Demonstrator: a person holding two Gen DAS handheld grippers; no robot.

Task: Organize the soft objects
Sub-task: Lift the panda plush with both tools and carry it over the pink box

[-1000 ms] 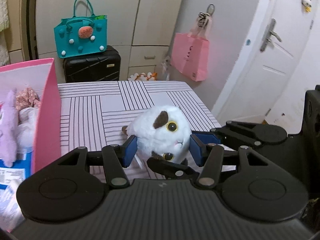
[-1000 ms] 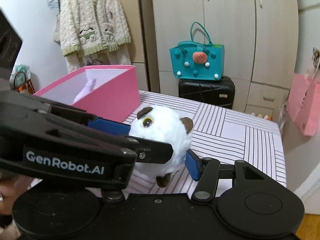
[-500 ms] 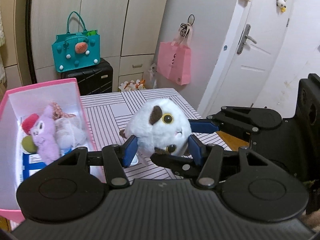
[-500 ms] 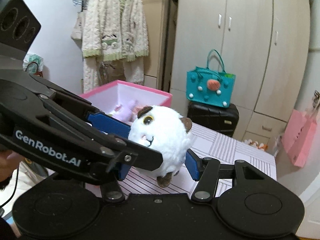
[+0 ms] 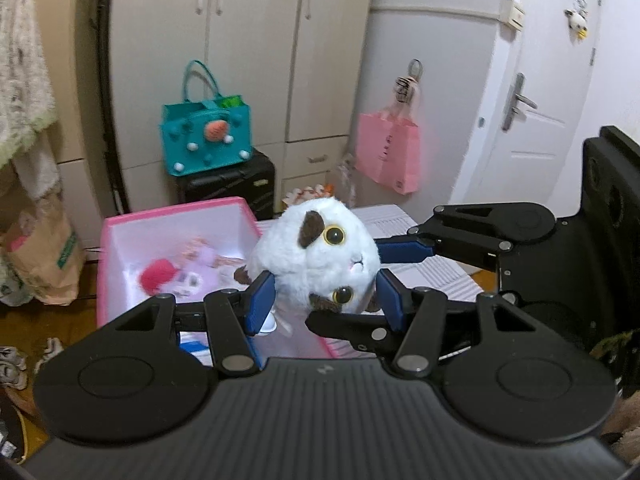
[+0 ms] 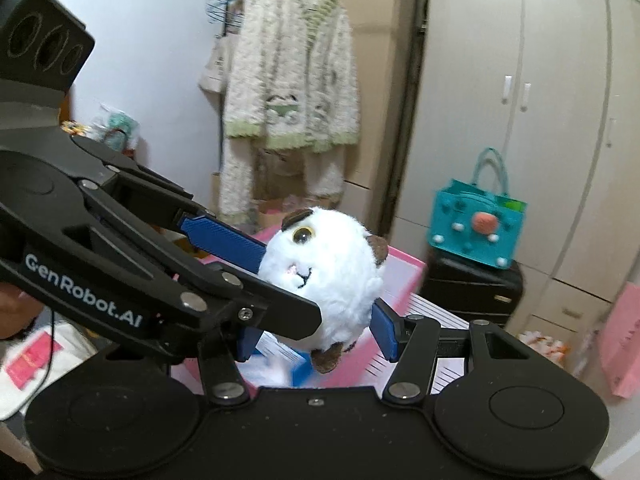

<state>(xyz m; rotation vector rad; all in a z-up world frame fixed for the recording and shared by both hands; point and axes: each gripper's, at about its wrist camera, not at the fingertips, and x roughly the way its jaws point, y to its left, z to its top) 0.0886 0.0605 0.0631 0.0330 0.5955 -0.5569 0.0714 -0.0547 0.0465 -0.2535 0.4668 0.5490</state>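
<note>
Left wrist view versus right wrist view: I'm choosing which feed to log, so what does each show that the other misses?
Only the left wrist view shows the white door, the purple and red toys inside the pink box, and the right gripper reaching in from the side. Only the right wrist view shows the hanging knit cardigan and the left gripper crossing in. Both show the white plush clamped by both grippers over the box, plus the teal bag.
</note>
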